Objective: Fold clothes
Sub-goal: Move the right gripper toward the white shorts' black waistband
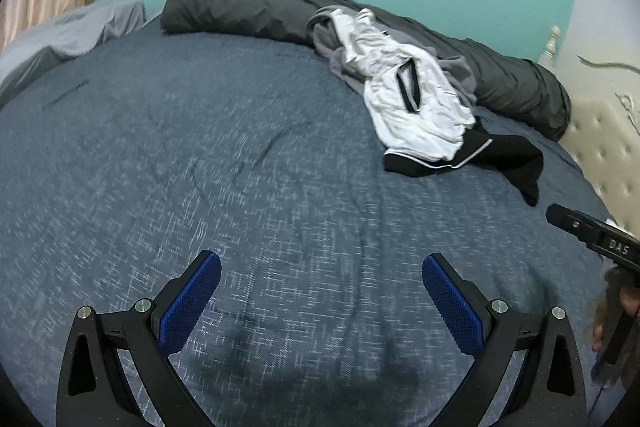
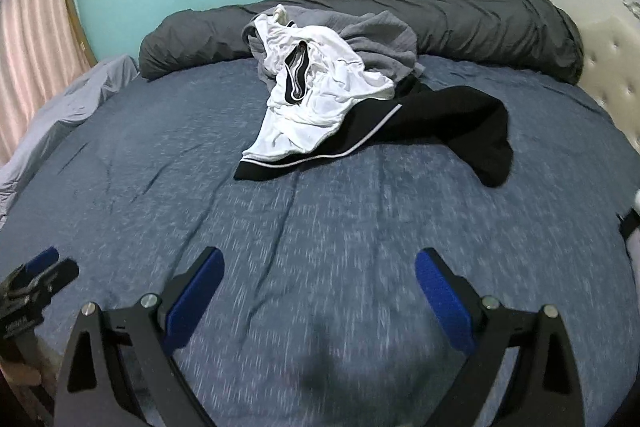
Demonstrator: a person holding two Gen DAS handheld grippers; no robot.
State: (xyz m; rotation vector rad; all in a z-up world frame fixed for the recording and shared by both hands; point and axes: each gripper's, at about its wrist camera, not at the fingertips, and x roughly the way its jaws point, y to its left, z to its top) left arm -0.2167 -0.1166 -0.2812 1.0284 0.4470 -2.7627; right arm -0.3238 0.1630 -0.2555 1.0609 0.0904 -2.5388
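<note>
Blue bed: a flecked blue woven bedspread (image 2: 320, 195) covers the bed, with a long dark grey rolled duvet (image 2: 460, 15) along the far edge by the turquoise wall.
Clothes: an unfolded heap lies at the far side of the bed, touching the duvet.
Heap, top: a crumpled white cotton garment with a black-trimmed opening (image 2: 316, 95) (image 1: 416, 107).
Heap, under: a black garment with thin white piping (image 2: 432, 123) (image 1: 492, 155) sprawls toward the front and right; a grey ribbed knit garment (image 2: 380, 39) sits behind.
Handling, judged: all look light, soft and limp, likely to sag and drag together; a free hem or corner, such as the white garment's near edge, seems the surest hold.
Left gripper (image 1: 322, 301): blue pads spread wide, empty, above bare bedspread.
Right gripper (image 2: 320, 297): equally wide, empty, well short of the heap.
Sharpness: the near bedspread is blurred.
</note>
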